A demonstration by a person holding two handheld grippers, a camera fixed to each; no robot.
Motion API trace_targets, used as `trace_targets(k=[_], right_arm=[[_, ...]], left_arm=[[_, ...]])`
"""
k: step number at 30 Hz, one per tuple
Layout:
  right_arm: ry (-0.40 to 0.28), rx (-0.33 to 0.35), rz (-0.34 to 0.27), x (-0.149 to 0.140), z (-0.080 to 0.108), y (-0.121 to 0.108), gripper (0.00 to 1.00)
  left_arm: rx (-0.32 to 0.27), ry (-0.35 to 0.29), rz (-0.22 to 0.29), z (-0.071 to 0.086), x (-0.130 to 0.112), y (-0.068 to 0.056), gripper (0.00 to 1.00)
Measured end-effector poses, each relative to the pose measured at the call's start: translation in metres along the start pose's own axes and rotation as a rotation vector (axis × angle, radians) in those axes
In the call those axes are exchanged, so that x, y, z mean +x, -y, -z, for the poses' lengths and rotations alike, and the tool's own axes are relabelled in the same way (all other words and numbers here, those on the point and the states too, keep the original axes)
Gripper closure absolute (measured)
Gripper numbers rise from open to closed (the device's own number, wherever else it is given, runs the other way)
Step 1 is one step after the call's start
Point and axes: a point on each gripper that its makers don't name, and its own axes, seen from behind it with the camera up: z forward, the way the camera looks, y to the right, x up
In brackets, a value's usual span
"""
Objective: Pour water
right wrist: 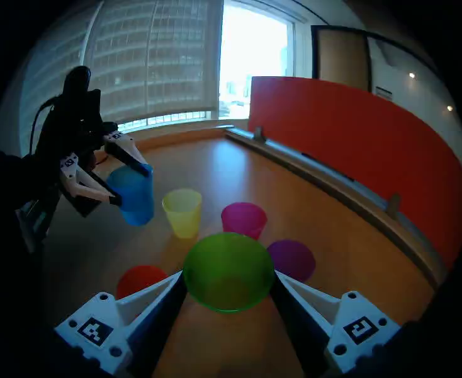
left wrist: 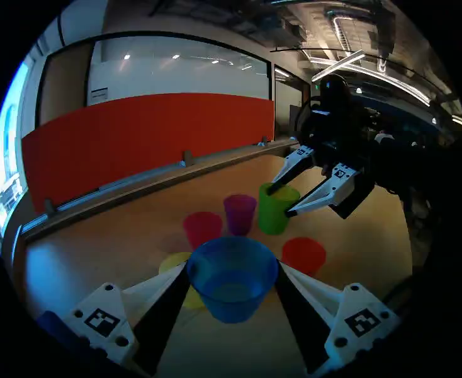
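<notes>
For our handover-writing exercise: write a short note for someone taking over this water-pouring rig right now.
Left hand-held gripper: shut on blue cup, which seems to hold some water.
Right hand-held gripper: shut on green cup.
Yellow cup, pink cup, purple cup, red cup: standing on the table.
Done: both cups gripped.
Left: probably tip blue cup into green cup; no pour visible yet.

No readable text, wall notice [left wrist: 99, 95] too blurred to read

White tool fingers [left wrist: 148, 293], black-patterned marker squares [left wrist: 102, 321]
</notes>
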Motion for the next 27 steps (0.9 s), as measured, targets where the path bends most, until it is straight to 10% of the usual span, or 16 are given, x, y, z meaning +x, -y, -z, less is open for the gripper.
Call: trace_targets(k=[27], right_arm=[[-0.21, -0.079, 0.006, 0.075, 0.087, 0.021, 0.08]], left_arm=[[0.055, -0.115, -0.031, 0.034, 0.056, -0.015, 0.12]])
